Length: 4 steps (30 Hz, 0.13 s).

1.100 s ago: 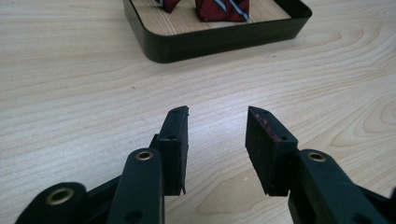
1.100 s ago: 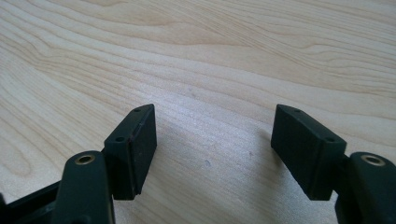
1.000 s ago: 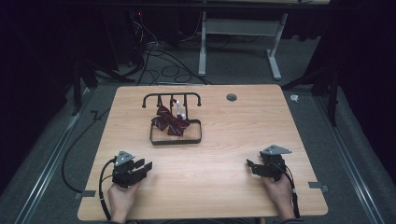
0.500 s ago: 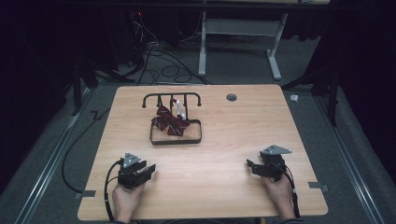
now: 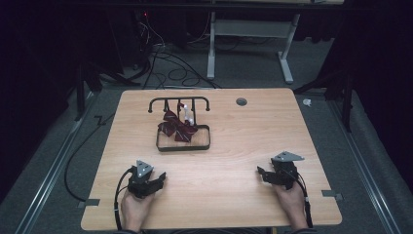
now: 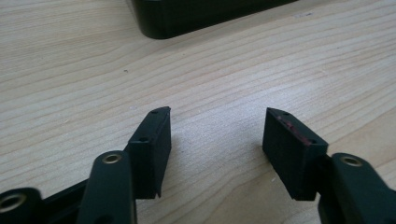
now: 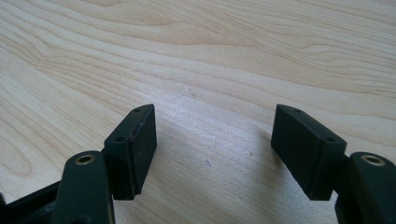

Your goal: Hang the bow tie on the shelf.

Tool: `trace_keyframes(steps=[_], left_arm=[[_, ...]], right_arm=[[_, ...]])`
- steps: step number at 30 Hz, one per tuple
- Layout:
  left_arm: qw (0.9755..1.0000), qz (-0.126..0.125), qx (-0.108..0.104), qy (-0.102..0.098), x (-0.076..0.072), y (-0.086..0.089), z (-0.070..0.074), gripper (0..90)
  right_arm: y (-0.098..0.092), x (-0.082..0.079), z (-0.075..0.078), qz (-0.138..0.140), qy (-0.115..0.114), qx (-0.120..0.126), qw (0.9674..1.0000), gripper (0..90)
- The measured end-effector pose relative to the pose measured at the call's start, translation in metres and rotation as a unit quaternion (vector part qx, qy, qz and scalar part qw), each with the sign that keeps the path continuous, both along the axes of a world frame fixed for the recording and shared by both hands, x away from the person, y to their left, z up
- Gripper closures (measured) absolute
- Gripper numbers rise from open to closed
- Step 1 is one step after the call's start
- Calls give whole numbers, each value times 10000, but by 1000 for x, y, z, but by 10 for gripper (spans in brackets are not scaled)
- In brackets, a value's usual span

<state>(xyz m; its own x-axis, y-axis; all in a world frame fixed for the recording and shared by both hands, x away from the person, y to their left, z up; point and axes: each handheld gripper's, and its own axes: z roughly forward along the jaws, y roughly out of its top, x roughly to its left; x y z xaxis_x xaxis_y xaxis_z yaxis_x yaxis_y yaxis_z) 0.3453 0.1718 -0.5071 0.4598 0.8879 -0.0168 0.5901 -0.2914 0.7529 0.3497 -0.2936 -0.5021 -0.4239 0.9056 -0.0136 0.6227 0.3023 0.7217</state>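
Both grippers sit low at the near edge of the light wooden table (image 5: 234, 146). Left gripper (image 5: 155, 179) has just been opening, nothing between its jaws; right gripper (image 5: 263, 174) gapes empty too. Farther back, the dark red fabric bow (image 5: 176, 126) lies in the black metal tray (image 5: 184, 146). Probably light and floppy, so pinch its middle knot.
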Motion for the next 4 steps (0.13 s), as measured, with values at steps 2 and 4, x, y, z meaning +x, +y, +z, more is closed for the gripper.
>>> trace_keyframes(steps=[2, 4], left_arm=[[10000, -17, 1, 9, 0, 0, 0, 396], [10000, -25, -1, 19, 0, 0, 0, 395]], right_arm=[[0, 0, 0, 6, -1, -2, 10000, 326], [0, 0, 0, 7, -1, -2, 10000, 326]])
